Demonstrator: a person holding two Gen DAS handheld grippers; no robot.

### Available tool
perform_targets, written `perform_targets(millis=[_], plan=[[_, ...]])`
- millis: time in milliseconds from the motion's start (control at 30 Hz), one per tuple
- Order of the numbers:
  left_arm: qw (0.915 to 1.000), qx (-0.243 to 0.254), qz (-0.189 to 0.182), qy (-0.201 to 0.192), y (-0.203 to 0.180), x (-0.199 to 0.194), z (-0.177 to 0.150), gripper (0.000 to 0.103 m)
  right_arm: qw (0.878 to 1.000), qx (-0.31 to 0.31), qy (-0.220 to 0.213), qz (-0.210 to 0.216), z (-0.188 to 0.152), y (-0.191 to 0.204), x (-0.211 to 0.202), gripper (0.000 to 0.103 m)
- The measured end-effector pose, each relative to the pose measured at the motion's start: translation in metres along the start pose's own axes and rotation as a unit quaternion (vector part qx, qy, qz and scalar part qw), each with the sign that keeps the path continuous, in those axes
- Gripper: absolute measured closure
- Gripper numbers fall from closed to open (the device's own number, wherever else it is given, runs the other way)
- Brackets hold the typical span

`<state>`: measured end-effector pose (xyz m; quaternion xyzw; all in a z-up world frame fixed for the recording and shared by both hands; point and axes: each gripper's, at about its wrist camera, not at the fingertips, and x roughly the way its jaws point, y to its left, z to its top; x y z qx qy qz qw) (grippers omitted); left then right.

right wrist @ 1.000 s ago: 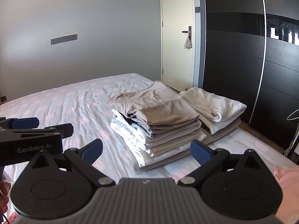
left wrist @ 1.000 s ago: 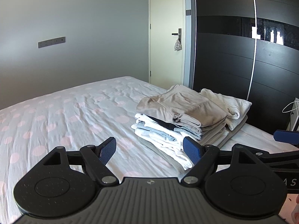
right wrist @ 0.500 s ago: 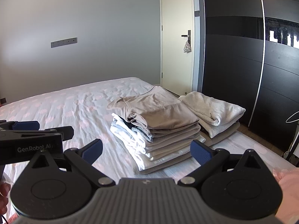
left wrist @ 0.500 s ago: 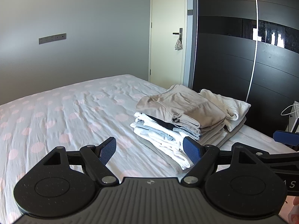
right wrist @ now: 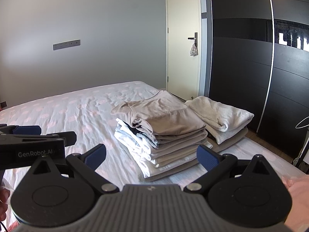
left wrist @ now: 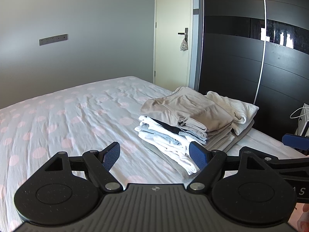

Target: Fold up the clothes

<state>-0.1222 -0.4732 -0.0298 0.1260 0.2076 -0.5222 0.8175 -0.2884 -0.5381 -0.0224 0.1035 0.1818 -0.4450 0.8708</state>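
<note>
bed (left wrist: 67,119) with a dotted sheet lies bare across its left and middle. wardrobe (left wrist: 241,67) stands close along its right edge. folded clothes (left wrist: 185,123) sit stacked near that edge, a folded towel (left wrist: 231,106) just beside them. nothing has shifted since a second ago. left tool (left wrist: 154,155) and right tool (right wrist: 151,155) hover over the near sheet, tipped down, jaws wide and empty.

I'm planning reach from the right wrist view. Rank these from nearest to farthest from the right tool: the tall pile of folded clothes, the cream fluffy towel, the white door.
1. Tall pile of folded clothes, just ahead of the right tool.
2. Cream fluffy towel, behind-right of the pile.
3. White door, beyond the bed.
</note>
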Motion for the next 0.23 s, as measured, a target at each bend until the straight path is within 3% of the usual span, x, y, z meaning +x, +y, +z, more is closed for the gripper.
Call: perform_targets(millis=[233], plan=[[0.9999, 0.008, 0.009, -0.003, -0.0022, -0.0019, -0.0011, 0.025, 1.0, 0.0, 0.002, 0.001, -0.0004, 0.0017, 0.0007, 0.002]])
